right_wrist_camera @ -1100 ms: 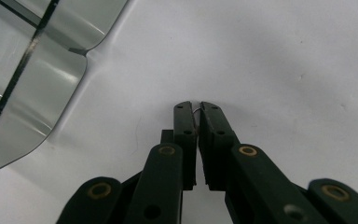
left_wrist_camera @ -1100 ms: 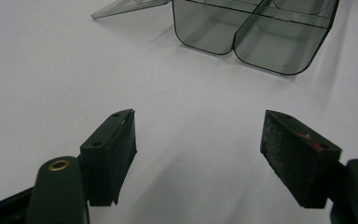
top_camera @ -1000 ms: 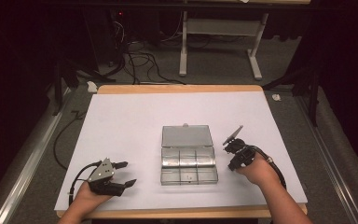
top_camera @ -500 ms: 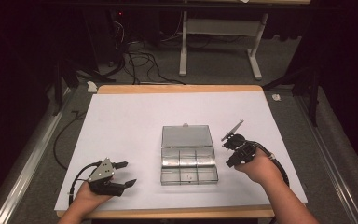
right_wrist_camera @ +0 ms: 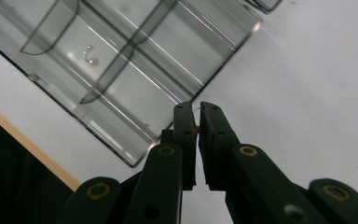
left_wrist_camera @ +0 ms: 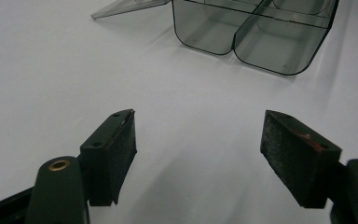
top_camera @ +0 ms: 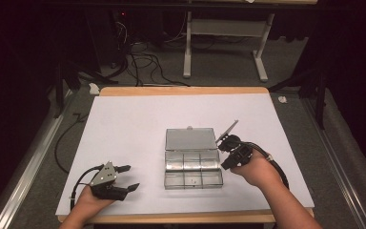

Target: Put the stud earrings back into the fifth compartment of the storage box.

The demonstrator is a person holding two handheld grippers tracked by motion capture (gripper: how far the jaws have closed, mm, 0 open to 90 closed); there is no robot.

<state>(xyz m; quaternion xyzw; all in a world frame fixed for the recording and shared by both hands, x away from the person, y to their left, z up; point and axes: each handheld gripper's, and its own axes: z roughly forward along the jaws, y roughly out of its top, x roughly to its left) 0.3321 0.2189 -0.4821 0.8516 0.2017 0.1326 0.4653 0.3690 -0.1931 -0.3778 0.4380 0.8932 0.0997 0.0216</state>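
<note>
In the right gripper view I see my right gripper point(right_wrist_camera: 196, 108) with its two black jaws pressed almost together, and a very small thin object point(right_wrist_camera: 196, 129), like a fine wire piece with a tiny bead, is pinched between the pads. I cannot tell exactly what it is. Just above the jaw tips, in the upper left of this frame, is the clear plastic organiser box point(right_wrist_camera: 135, 65), and in one of its compartments lies another small metal piece point(right_wrist_camera: 89, 55).

In the left gripper view my left gripper point(left_wrist_camera: 198, 140) has its jaws wide apart, with nothing between the pads, only the white table cover point(left_wrist_camera: 74, 70) under them. The same box is at the top of this frame, well apart from the jaws.

In the high view the box point(top_camera: 192, 164) is in the lower middle of the frame, with its lid point(top_camera: 190, 139) lying open flat on the far side. The right gripper point(top_camera: 225, 151) is just beside the right edge of the box, held by the right hand point(top_camera: 255, 169). The left gripper point(top_camera: 129, 177) is at the lower left, near the front edge of the table point(top_camera: 181, 90), and points toward the box.
</note>
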